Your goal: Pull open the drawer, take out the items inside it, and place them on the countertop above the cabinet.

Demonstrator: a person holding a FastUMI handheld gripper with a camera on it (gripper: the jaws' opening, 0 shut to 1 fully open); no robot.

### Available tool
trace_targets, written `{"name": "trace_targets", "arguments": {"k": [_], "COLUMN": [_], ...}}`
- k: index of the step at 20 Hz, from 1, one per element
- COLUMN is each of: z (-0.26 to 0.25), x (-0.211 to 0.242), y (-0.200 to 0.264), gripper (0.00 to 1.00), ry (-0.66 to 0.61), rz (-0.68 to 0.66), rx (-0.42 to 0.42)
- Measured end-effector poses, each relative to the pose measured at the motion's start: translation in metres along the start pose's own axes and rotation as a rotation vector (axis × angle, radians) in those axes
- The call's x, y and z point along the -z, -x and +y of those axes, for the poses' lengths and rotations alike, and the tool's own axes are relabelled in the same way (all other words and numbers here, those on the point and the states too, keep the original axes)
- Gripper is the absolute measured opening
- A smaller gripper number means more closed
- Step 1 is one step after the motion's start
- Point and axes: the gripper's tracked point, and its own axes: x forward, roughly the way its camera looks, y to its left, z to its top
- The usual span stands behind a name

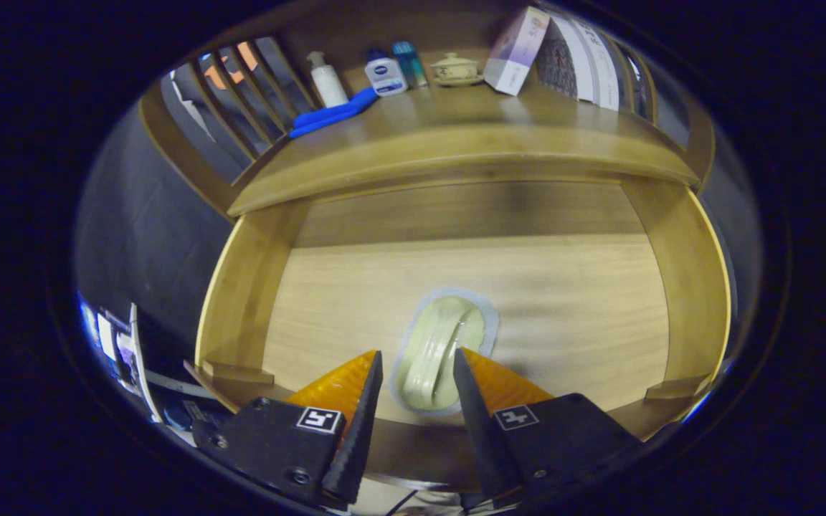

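Hand-held gripper [415, 390] hangs over the front of the pulled-out drawer [692, 287], its two fingers spread apart with nothing pressed between them. Between the fingertips and running just ahead of them lies the one item in the drawer, a pale green blister pack [442, 351] with a raised hump along its middle and a thin flat rim, flat on the drawer floor. Both fingers stand just outside that rim; whether they touch it I cannot tell.

The risks, as I judge them: the rim is thin and lies flat, so fingers closing too high would pinch only the rounded hump, which looks smooth and could squirt out forward. Closing too low could jam the tips on the drawer floor. The pack lies slightly slanted to the fingers, so one finger may meet it first and skid it aside toward the drawer's front.

Beyond the drawer, the desk [456, 136] above already carries a blue cloth [330, 115], a pump bottle [327, 79], two small bottles [386, 75], a lidded cup [454, 68] and a box [517, 50] leaning at the back. Its overhanging front edge could catch the pack on the lift, and a careless placement could knock the leaning box over.
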Motion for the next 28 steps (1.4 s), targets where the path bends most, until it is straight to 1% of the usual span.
{"name": "trace_targets", "arguments": {"k": [3,5,7,8,11,12,15,19,23,28], "z": [-0.005,-0.006,-0.007,-0.006,-0.007,-0.008,-0.009,-0.004,0.004,0.013], "x": [-0.003,-0.001,-0.007,-0.006,-0.009,-0.011,-0.018,-0.043,-0.071,-0.117], "y": [-0.011,-0.019,-0.020,-0.022,-0.022,-0.020,-0.004,0.033,0.068,0.094], "gripper": [0.59,0.49,0.40,0.36,0.28,0.20,0.19,0.18,0.18,0.18], "ry": [-0.016,-0.019,0.010,0.006,-0.028,-0.027,0.008,0.028,0.059,0.075], "rz": [0.022,0.042,0.020,0.023,0.029,0.027,-0.004,-0.070,-0.127,-0.175], "rx": [0.036,0.059,0.075,0.072,0.055,0.052,0.062,0.063,0.073,0.106]}}
